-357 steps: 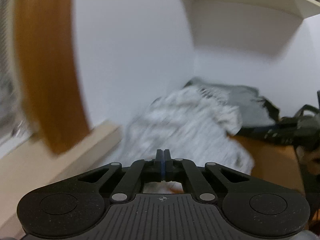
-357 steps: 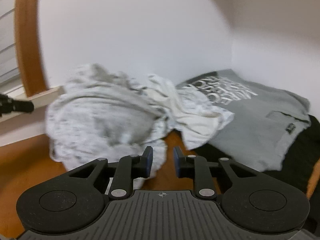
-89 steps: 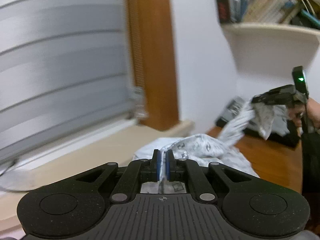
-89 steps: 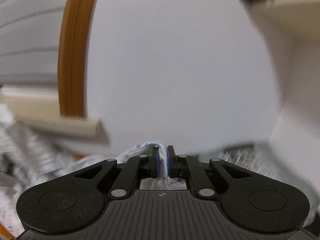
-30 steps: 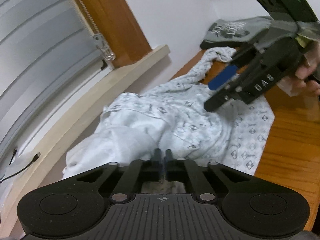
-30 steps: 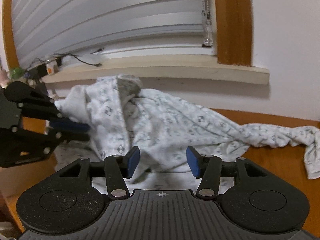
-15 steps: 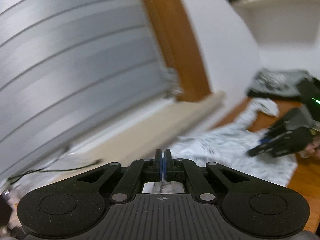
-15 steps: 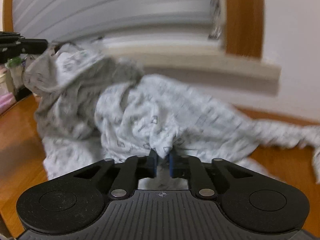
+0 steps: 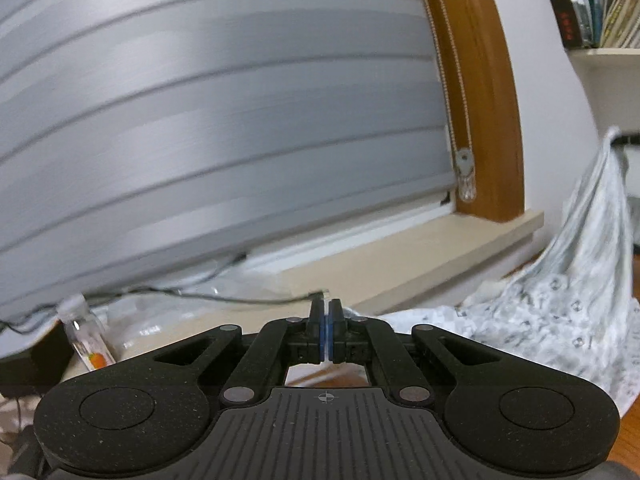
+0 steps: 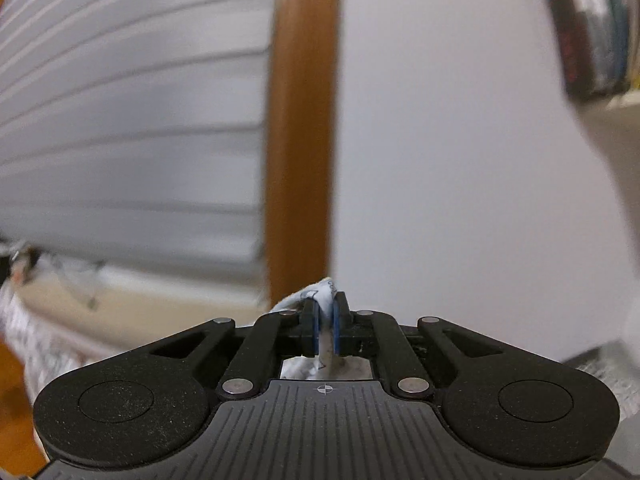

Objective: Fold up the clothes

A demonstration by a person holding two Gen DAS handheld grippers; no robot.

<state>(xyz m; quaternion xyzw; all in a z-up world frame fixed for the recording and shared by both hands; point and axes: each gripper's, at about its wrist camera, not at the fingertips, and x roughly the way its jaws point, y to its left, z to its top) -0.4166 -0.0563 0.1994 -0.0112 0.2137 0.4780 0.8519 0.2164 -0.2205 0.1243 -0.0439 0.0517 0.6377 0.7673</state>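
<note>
Garment [image 9: 576, 280]: white patterned cloth, stretched between both grippers; in the left view it rises from the lower right to a peak at the right frame edge, top corner cut off by the frame.
Garment in right view [image 10: 320, 296]: only a small fold pokes above the pads; more cloth at far left edge, blurred.
Left gripper [image 9: 324, 334]: blue pads pressed together; a thin pale sliver sits between them, cloth runs in just behind on the right, so pinching the garment edge.
Right gripper [image 10: 324, 330]: pads clenched on a bunched fold, cloth also visible through the gap below the pads.
Pattern: small dark motifs, too small to read.
Table [image 9: 628, 440]: orange-brown wood, just a sliver at the lower right; rest hidden by gripper body and cloth.
Window sill [image 9: 420, 256]: beige ledge behind the cloth, a thin cable lying along it.
Blinds [image 9: 200, 128]: grey slats, motion-blurred in both views.
Window frame [image 9: 488, 92]: brown wood, beaded cord hanging in front.
Bottle [image 9: 86, 338]: small, clear, on the left, label unreadable.
Shelf [image 9: 600, 0]: 1 row of books upper right, cropped, titles unreadable.
</note>
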